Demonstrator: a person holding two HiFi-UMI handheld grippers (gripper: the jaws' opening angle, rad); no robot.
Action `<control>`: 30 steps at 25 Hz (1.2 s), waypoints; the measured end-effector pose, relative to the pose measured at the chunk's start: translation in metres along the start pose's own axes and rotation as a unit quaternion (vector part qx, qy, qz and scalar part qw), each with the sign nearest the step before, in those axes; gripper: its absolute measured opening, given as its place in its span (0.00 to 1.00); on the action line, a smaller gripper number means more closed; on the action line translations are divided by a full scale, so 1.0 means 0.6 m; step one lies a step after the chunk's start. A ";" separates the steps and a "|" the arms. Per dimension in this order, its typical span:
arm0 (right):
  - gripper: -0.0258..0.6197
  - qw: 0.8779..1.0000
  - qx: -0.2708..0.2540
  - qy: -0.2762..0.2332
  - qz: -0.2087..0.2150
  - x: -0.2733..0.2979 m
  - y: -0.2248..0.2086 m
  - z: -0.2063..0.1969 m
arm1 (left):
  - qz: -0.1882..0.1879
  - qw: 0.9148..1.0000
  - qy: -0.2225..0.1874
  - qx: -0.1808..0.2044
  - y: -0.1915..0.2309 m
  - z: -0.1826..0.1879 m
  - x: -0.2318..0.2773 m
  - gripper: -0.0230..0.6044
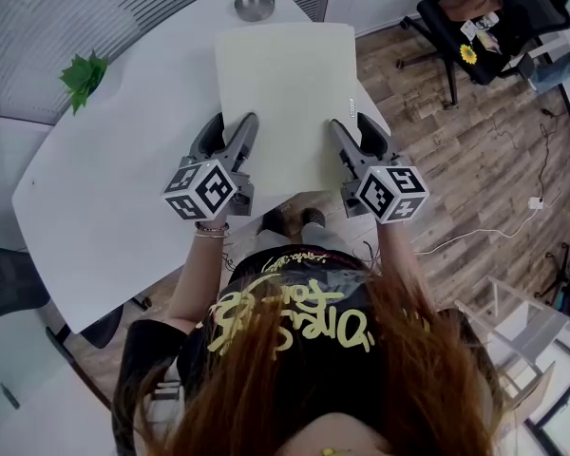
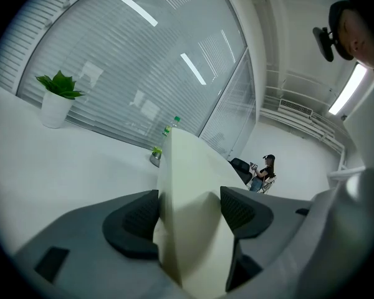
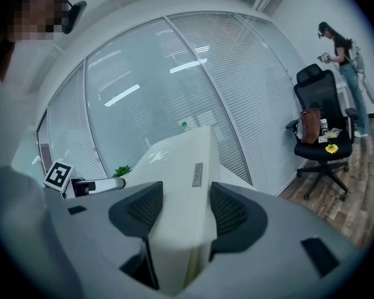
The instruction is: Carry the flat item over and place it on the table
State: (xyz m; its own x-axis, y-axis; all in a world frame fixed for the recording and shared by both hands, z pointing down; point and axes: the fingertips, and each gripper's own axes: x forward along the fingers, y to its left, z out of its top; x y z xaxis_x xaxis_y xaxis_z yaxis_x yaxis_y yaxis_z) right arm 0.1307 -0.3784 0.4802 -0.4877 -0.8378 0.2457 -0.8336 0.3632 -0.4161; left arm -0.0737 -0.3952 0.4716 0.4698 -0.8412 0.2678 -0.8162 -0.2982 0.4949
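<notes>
Head view: board over table, left gripper clamped on its 7 o'clock edge, right gripper clamped at 5 o'clock; best lowered evenly, released together.

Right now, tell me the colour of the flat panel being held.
The flat panel is plain pale cream; head view shows it best.
</notes>
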 end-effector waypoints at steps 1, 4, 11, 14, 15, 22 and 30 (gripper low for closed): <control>0.41 1.000 -0.001 0.001 -0.001 0.000 -0.001 -0.001 | 0.001 1.000 0.001 -0.001 0.001 -0.001 0.001 0.53; 0.41 1.000 -0.001 0.003 -0.004 0.002 -0.002 -0.002 | 0.005 1.000 0.007 -0.002 0.002 -0.003 0.003 0.53; 0.41 1.000 0.002 0.018 -0.008 0.011 -0.010 -0.007 | 0.020 0.999 0.026 -0.005 0.008 -0.008 0.014 0.53; 0.41 1.000 -0.002 0.029 -0.011 0.018 -0.010 -0.010 | 0.026 0.999 0.035 -0.007 0.014 -0.011 0.018 0.53; 0.41 0.999 -0.002 0.032 -0.012 0.019 -0.010 -0.012 | 0.027 0.999 0.037 -0.008 0.016 -0.012 0.019 0.53; 0.41 0.998 -0.002 0.053 -0.022 0.030 -0.015 -0.017 | 0.035 0.998 0.053 -0.014 0.024 -0.017 0.027 0.53; 0.41 0.997 0.003 0.077 -0.031 0.039 -0.022 -0.023 | 0.049 0.996 0.075 -0.020 0.032 -0.025 0.036 0.53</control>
State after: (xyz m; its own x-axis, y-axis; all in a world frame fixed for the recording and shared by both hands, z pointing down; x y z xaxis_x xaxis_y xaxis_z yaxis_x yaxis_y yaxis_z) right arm 0.1266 -0.3974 0.5038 -0.4700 -0.7854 0.4029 -0.8620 0.3102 -0.4008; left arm -0.0743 -0.4125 0.4996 0.4358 -0.7875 0.4357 -0.8479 -0.1970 0.4922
